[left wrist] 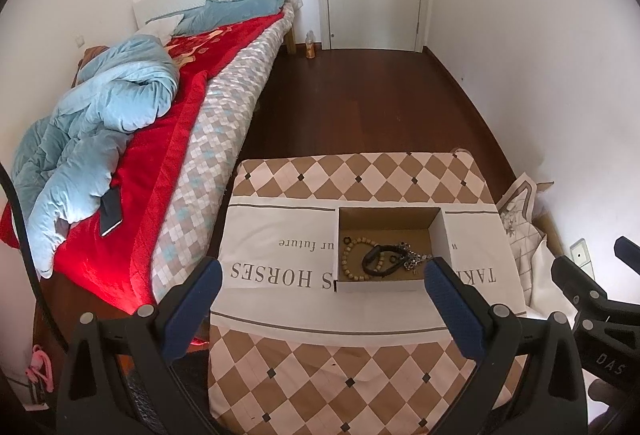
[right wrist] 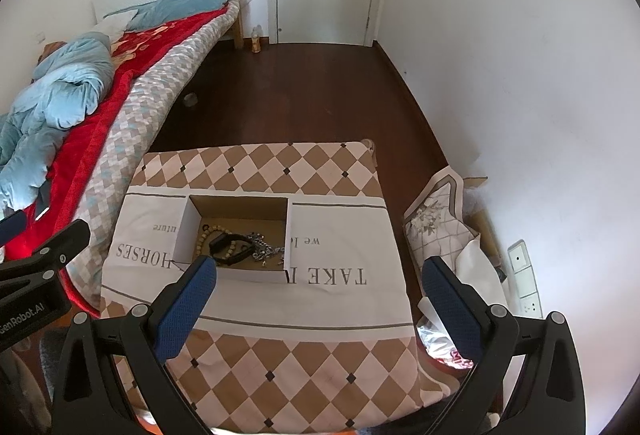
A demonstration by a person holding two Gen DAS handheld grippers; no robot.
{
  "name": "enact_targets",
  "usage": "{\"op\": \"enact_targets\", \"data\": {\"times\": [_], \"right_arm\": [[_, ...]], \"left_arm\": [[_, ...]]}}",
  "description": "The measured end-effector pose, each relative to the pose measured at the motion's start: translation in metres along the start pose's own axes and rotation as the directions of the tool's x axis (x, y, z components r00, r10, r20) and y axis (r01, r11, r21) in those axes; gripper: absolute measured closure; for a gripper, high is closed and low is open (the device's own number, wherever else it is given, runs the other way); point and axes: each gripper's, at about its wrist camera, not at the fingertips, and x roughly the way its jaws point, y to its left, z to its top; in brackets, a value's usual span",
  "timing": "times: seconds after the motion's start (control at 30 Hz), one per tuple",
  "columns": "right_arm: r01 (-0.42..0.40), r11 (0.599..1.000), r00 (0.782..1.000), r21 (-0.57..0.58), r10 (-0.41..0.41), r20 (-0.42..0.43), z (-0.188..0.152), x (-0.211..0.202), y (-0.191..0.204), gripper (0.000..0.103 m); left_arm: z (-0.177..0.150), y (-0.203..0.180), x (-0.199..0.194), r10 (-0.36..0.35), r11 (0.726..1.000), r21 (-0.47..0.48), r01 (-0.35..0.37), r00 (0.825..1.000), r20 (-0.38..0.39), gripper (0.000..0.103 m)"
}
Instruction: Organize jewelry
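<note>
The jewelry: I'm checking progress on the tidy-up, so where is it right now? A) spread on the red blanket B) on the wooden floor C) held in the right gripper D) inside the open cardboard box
D: the bead bracelet, black band and metal chain all lie inside the open cardboard box, and both grippers are open and empty.

The box (left wrist: 390, 285) covers the middle of the cloth's printed words. The tangled metal jewelry (right wrist: 266, 249) is too small to separate, and the left fingers (left wrist: 454, 309) hide its end.
</note>
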Motion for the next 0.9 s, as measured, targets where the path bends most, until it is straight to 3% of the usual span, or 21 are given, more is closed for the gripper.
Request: {"op": "enact_targets", "data": {"times": [0.9], "right_arm": [[-0.016, 1.000, 1.000, 0.010, 0.016, 0.019, 0.0068, -0.0061, -0.0005, 0.000]], "left_arm": [[-0.0009, 0.0045, -0.0063, 0.009, 1.000, 0.008, -0.009, 1.000, 0.019, 0.000]]}}
